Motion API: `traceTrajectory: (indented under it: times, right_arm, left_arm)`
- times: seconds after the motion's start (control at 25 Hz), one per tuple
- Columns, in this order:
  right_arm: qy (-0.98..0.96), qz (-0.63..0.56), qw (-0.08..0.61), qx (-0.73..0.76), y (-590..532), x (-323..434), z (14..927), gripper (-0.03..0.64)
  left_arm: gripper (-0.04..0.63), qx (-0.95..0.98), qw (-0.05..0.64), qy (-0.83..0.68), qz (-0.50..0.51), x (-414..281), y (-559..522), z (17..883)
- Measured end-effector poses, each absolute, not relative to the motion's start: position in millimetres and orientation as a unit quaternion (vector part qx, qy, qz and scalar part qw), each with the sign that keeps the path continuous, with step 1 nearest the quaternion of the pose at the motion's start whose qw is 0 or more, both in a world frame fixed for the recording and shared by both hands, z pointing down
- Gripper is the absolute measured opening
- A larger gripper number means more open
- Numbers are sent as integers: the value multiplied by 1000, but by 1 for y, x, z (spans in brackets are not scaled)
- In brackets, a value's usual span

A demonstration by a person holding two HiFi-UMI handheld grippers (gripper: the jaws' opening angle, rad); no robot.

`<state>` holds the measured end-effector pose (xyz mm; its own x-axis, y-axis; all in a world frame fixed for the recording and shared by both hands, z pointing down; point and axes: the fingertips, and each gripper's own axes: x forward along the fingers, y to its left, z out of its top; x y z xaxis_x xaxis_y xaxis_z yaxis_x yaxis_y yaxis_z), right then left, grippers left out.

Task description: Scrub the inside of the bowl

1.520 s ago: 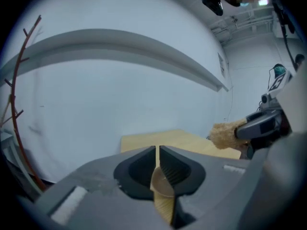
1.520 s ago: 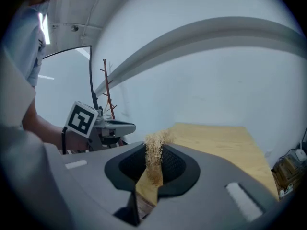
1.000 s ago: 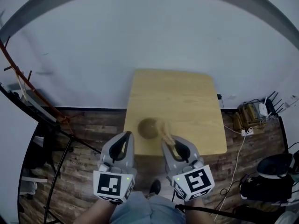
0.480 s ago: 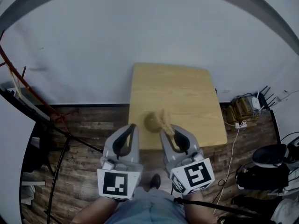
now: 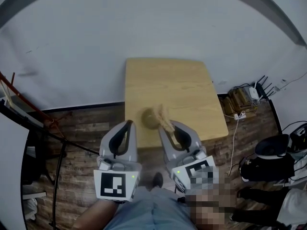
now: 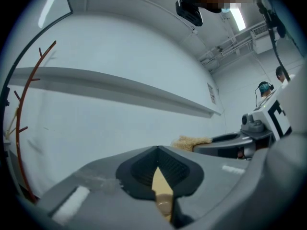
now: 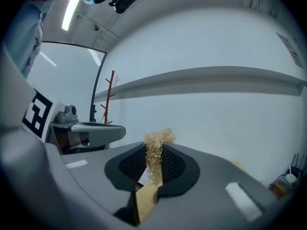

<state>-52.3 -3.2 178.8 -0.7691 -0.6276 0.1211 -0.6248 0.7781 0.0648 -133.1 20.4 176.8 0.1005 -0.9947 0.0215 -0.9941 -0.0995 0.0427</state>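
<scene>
Head view: the bowl (image 5: 150, 119) sits near the front edge of the table (image 5: 187, 83), just ahead of our left gripper (image 5: 127, 125) and right gripper (image 5: 168, 128). Left gripper view: our jaws are together, empty. Right gripper view: we're clamped on the scrubber (image 7: 154, 153).

Light wood bench (image 5: 172, 87) is standing vs. white wall (image 5: 144, 23), on plank floor (image 5: 81, 133). Dark bowl (image 5: 149, 119) is sitting near bench's front edge, left of centre. R gripper (image 5: 168, 131) is reaching in over that edge w/ tan fibrous scrubber (image 5: 163, 115) sticking out of its tip, right by bowl's right rim; contact unclear. L gripper (image 5: 126, 127) is hanging at bench's front-left corner, near bowl but apart. Cables (image 5: 238, 107) are lying on floor at right.
</scene>
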Motion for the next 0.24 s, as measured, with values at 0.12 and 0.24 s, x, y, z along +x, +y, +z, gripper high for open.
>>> traceTrajectory:
  times: [0.12, 0.24]
  right_arm:
    - [-940, -11, 70, 335, -1, -52, 178, 58]
    - [-939, -12, 74, 335, 0, -50, 178, 58]
  left_arm:
    - [20, 744, 26, -668, -8, -132, 21, 176]
    - [20, 744, 29, -668, -8, -131, 21, 176]
